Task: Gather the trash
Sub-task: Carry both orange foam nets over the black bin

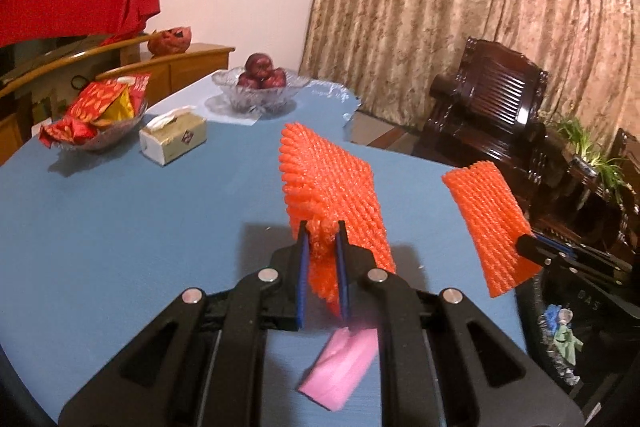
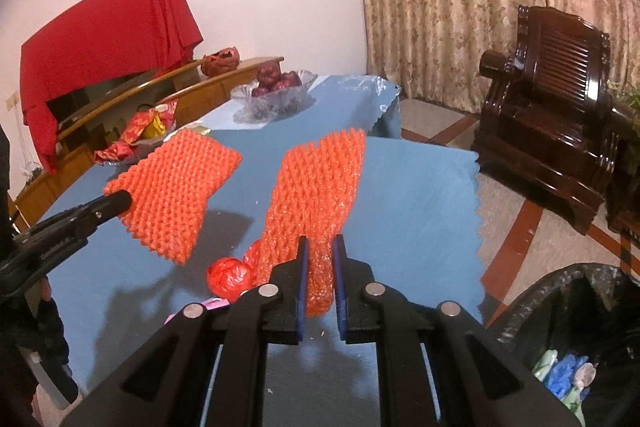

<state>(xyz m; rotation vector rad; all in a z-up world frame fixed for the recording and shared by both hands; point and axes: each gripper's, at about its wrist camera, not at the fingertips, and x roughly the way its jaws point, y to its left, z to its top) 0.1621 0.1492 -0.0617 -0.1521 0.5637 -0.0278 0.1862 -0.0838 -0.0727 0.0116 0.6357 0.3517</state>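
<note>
Both grippers are loaded and raised above the blue table (image 2: 420, 195); the left gripper (image 1: 322, 227) has its jaws closed on the bunched end of an orange foam fruit net (image 1: 332, 183); the right gripper (image 2: 319, 241) has its jaws clamped on a second orange foam fruit net (image 2: 316, 187), whose squeezed tail hangs down between the blue pads (image 2: 303, 267).

Neither net touches the tabletop; each throws a shadow on the cloth below.

A black-lined trash bin (image 2: 560, 291) stands on the floor just beside the table's right edge; it already holds some refuse, blue and pale green by colour, though the pieces are too small to identify.

Remaining on the table: 1 crumpled red plastic ball (image 2: 229, 279) and 1 pink foam piece (image 1: 340, 375), both near the front edge; a second red scrap behind the ball is partly hidden.

Assessment: the task is partway done; the 2 nets are lifted but not yet binned; at least 2 items await collection after them.

The apple bowl (image 1: 262, 87), the snack bowl (image 1: 100, 131) and the tissue box (image 1: 174, 137) stand well back and appear to be no part of the clearance.
</note>
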